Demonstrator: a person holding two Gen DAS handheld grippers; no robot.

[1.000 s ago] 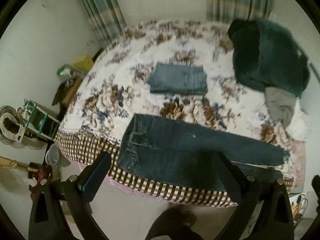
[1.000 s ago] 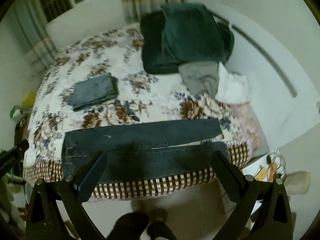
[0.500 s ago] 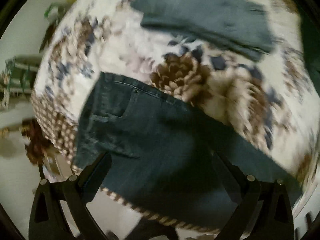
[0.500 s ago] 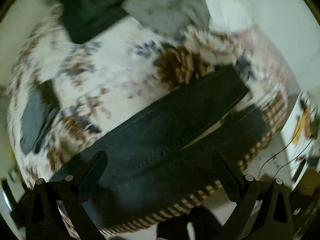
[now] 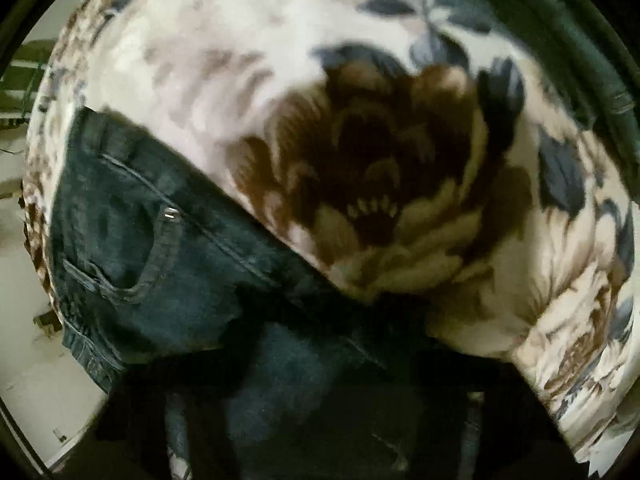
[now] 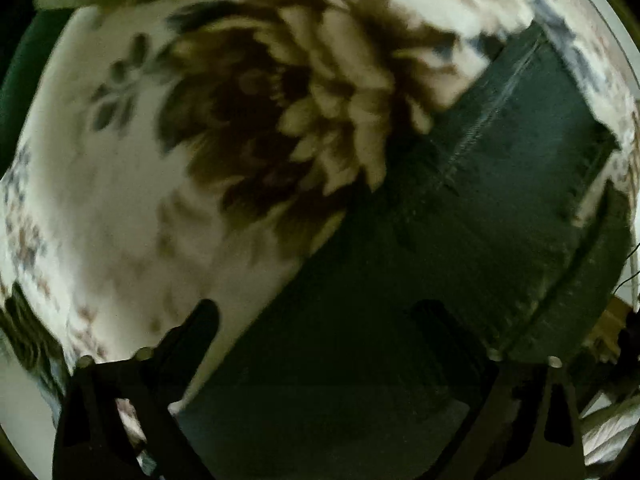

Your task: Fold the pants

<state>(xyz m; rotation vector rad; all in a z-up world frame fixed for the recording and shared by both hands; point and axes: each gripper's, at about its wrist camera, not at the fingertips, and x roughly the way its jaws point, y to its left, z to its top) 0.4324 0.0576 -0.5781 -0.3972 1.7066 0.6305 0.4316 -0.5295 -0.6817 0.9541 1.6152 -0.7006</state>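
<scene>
Unlabelled dark jeans (image 5: 168, 248) on floral bedspread (image 5: 248, 92)

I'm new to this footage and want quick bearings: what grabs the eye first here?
The big brown flower printed on the white bedspread fills the middle of both views. Dark blue jeans lie across the lower part, their pocket end at the left wrist view's lower left. The right tool hangs open over the cloth.
</scene>
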